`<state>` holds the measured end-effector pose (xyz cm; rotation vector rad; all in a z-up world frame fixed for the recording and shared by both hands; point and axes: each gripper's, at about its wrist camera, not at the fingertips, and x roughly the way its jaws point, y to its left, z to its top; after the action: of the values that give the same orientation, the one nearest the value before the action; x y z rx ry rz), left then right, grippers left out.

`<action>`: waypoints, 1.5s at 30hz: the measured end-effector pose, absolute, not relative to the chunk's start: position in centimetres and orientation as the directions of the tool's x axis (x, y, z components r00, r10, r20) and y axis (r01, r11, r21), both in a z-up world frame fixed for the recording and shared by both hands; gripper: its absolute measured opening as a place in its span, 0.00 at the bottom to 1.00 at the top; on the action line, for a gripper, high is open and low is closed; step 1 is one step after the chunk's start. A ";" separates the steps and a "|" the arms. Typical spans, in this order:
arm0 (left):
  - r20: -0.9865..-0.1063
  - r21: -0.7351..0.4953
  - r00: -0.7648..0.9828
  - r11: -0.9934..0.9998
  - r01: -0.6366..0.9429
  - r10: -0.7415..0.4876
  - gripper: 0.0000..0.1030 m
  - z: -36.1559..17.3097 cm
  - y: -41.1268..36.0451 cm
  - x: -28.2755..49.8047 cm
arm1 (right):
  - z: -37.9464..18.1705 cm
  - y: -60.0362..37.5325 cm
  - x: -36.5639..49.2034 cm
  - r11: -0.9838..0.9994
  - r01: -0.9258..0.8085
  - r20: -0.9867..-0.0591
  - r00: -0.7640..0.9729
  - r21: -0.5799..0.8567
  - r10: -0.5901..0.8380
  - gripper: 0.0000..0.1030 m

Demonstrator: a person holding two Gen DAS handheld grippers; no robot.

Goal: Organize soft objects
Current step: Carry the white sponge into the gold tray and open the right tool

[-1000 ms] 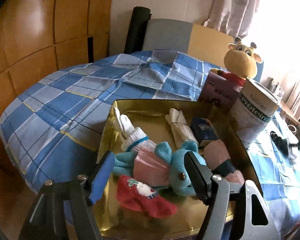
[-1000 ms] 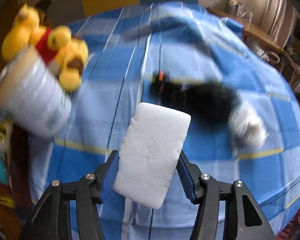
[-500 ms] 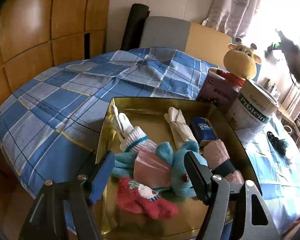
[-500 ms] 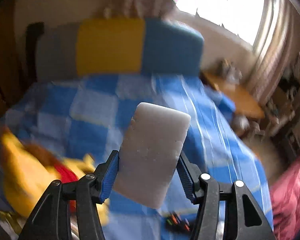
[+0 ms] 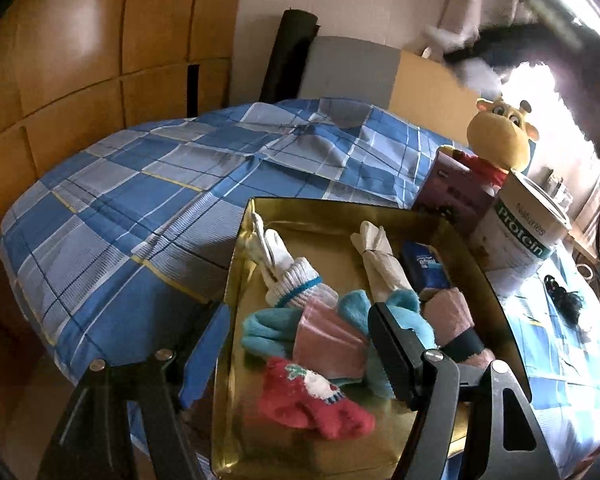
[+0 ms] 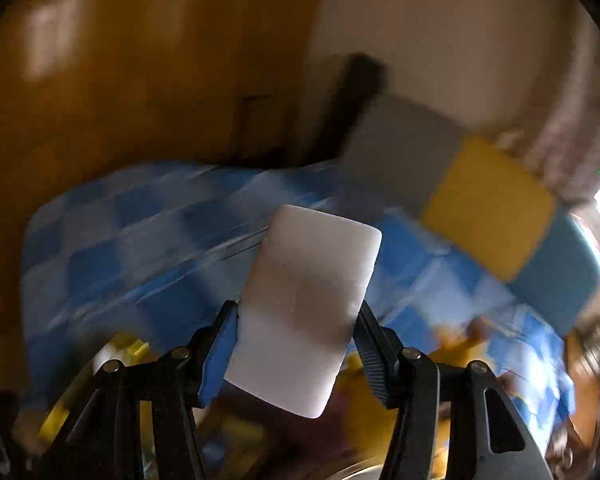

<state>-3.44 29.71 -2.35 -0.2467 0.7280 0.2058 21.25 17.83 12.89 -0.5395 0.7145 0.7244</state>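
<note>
A gold tray [image 5: 428, 216] sits on the blue checked bed. It holds a white sock [image 5: 296, 276], a teal plush in a pink dress [image 5: 324, 332], a red sock [image 5: 312, 400], a beige cloth roll [image 5: 380, 256], a blue packet [image 5: 424, 264] and a pink roll [image 5: 452, 312]. My left gripper [image 5: 296, 352] is open and empty, hovering over the tray's near left side. My right gripper [image 6: 296, 344] is shut on a white sponge [image 6: 308, 304] and holds it in the air; it also shows blurred at the top right of the left wrist view [image 5: 480, 68].
A yellow giraffe plush [image 5: 500, 136] sits behind a purple box [image 5: 456, 196] and a protein tin [image 5: 524, 232] right of the tray. A black hair tie [image 5: 564, 296] lies on the bed at right. Wooden panels stand at left, a cushioned headboard [image 5: 356, 68] behind.
My right gripper swung the sponge up and leftward, from over the bed's right side towards the tray; its view is motion-blurred. My left gripper shifted slightly left over the tray.
</note>
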 end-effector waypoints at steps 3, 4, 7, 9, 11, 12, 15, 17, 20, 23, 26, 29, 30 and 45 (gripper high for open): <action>-0.671 -0.144 0.734 0.952 -0.269 0.106 0.71 -2.0 29.5 -3.9 | 9.0 18.2 17.4 0.577 -0.803 -0.802 0.438 -0.146 0.406 0.56; -0.669 -0.145 0.735 0.952 -0.269 0.106 0.71 -1.9 29.4 -4.0 | 7.8 18.2 16.4 0.565 -0.815 -0.818 0.410 -0.130 0.403 0.56; -0.666 -0.141 0.738 0.953 -0.270 0.110 0.72 -1.7 29.1 -4.4 | 4.0 17.5 13.8 0.542 -0.837 -0.857 0.333 -0.076 0.394 0.56; -0.664 -0.139 0.739 0.953 -0.270 0.113 0.72 -1.5 28.9 -4.7 | 1.9 16.8 12.2 0.541 -0.840 -0.873 0.293 -0.040 0.390 0.56; -0.659 -0.134 0.743 0.953 -0.271 0.118 0.75 -1.4 28.8 -4.9 | 0.3 16.0 10.7 0.553 -0.833 -0.884 0.261 -0.004 0.387 0.56; -0.658 -0.133 0.743 0.953 -0.273 0.121 0.75 -1.3 28.7 -5.1 | -0.4 15.8 10.0 0.559 -0.829 -0.886 0.259 0.001 0.384 0.56; -0.660 -0.133 0.742 0.954 -0.270 0.118 0.75 -1.4 28.5 -5.3 | -2.3 14.9 8.3 0.582 -0.813 -0.896 0.241 0.024 0.373 0.56; -0.660 -0.130 0.742 0.956 -0.264 0.116 0.75 -1.5 28.3 -5.4 | -3.3 14.6 7.3 0.594 -0.804 -0.898 0.244 0.023 0.365 0.56; -0.664 -0.129 0.740 0.958 -0.255 0.107 0.75 -1.6 27.7 -5.6 | -5.1 14.7 6.1 0.603 -0.798 -0.903 0.269 -0.013 0.336 0.56; -0.660 -0.117 0.744 0.963 -0.245 0.109 0.77 -1.5 27.2 -5.8 | -5.6 14.5 5.8 0.621 -0.783 -0.892 0.292 -0.016 0.345 0.57; -0.656 -0.109 0.746 0.964 -0.241 0.113 0.77 -1.3 26.9 -6.0 | -5.3 14.1 5.5 0.633 -0.774 -0.885 0.299 -0.007 0.356 0.58; -0.655 -0.103 0.747 0.966 -0.236 0.113 0.77 -1.2 26.7 -6.1 | -5.3 13.6 5.1 0.646 -0.764 -0.884 0.303 -0.001 0.357 0.59; -0.655 -0.101 0.748 0.967 -0.234 0.112 0.77 -1.2 26.5 -6.2 | -5.2 13.5 5.1 0.650 -0.760 -0.882 0.305 0.001 0.359 0.60; -0.650 -0.063 0.753 0.980 -0.189 0.103 0.79 -0.7 24.5 -6.5 | -2.4 8.9 4.5 0.721 -0.688 -0.823 0.358 0.087 0.441 0.70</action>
<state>-6.48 24.50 -0.72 -0.1279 0.7013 0.1602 4.49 8.93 -2.45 -0.2941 0.9561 0.7416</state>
